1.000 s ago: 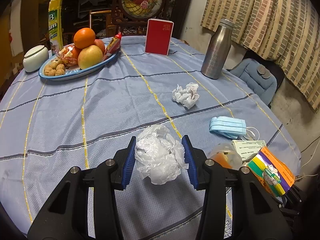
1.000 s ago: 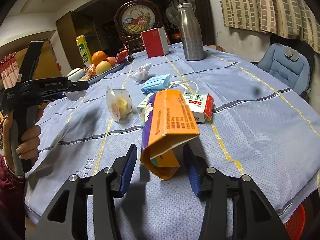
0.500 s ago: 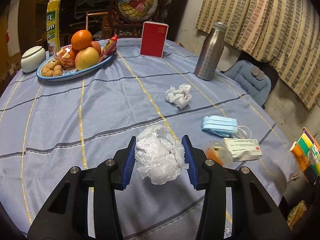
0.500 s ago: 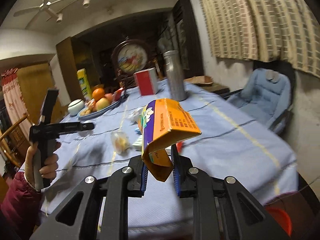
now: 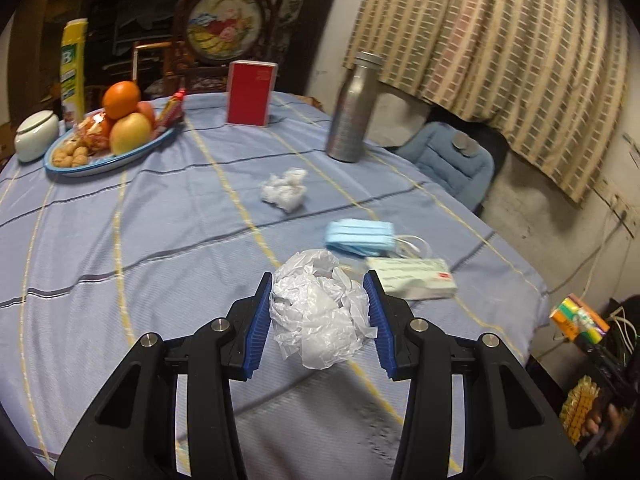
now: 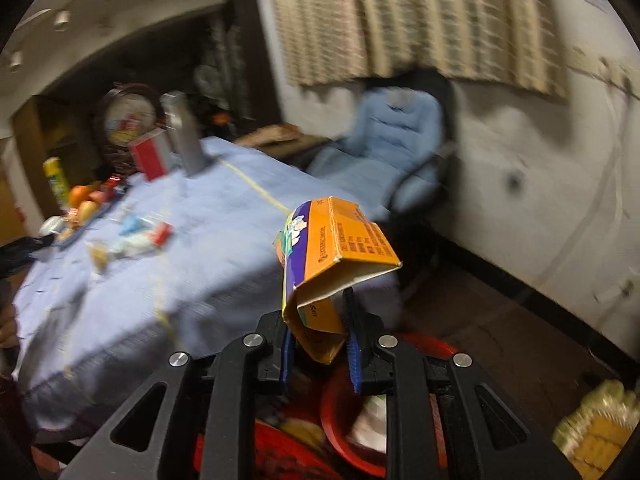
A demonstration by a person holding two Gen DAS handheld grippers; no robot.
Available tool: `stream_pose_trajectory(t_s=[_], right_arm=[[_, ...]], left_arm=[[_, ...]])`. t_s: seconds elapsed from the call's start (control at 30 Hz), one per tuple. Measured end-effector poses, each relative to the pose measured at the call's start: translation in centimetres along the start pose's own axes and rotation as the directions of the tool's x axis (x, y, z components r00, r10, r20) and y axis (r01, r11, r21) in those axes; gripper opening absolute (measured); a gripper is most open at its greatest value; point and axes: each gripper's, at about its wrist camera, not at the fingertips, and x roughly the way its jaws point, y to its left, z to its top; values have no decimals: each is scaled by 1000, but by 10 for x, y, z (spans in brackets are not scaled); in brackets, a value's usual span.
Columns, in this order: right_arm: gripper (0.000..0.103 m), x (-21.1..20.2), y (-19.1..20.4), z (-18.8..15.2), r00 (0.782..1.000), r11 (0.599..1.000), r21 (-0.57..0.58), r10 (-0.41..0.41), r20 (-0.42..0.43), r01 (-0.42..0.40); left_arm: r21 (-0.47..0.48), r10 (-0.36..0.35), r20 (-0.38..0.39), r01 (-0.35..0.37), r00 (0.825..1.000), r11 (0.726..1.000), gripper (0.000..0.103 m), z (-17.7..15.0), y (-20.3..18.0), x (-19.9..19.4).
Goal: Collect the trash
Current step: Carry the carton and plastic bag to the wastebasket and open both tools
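Note:
My left gripper (image 5: 318, 316) is shut on a crumpled white plastic wad (image 5: 320, 314), held just above the blue tablecloth (image 5: 160, 220). Still lying on the cloth are a crumpled tissue (image 5: 285, 190), a blue face mask (image 5: 358, 237) and a small white medicine box (image 5: 412, 282). My right gripper (image 6: 318, 350) is shut on a squashed orange carton (image 6: 332, 256), which hangs past the table's edge above a red bin (image 6: 352, 420) on the floor. That same carton (image 5: 580, 318) shows at the far right in the left wrist view.
A fruit plate (image 5: 100, 160), a red box (image 5: 250, 92), a steel bottle (image 5: 352, 108) and a white jar (image 5: 36, 134) stand toward the back of the table. A blue padded chair (image 6: 384, 164) sits by the wall under the curtain. A yellow packet (image 6: 596, 436) lies on the floor.
My right gripper closed on the orange carton, lifted it off the table and swung it out over the red bin. My left gripper drifted right, still holding the plastic wad.

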Motion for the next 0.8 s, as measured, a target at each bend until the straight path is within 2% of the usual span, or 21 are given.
stream_pose_trajectory(t_s=[0.13, 0.2, 0.23, 0.27, 0.33, 0.47, 0.67, 0.8], right_arm=[[24, 25, -31, -23, 993, 997, 45, -55, -107, 60], [27, 48, -42, -39, 974, 995, 44, -77, -214, 88], [36, 55, -46, -44, 966, 994, 57, -80, -246, 96], [40, 60, -54, -51, 962, 991, 90, -75, -264, 102], [41, 58, -63, -53, 966, 987, 127, -59, -252, 94], [50, 39, -76, -46, 983, 981, 159, -82, -167, 109], [53, 20, -104, -37, 992, 965, 239, -95, -84, 113], [53, 13, -123, -37, 992, 954, 275, -111, -59, 123]], left_arm=[[40, -41, -15, 41, 999, 998, 45, -1, -28, 1], [67, -67, -25, 68, 997, 995, 45, -1, -46, 2], [86, -83, -35, 86, 996, 993, 45, -1, -58, 3], [104, -95, -43, 99, 995, 990, 45, -2, -68, 5], [152, -124, -64, 132, 990, 980, 45, -6, -95, 9], [229, -187, -121, 210, 975, 950, 45, -15, -148, 21], [344, -295, -262, 375, 919, 861, 45, -44, -253, 52], [395, -339, -366, 474, 867, 787, 45, -73, -323, 76]])
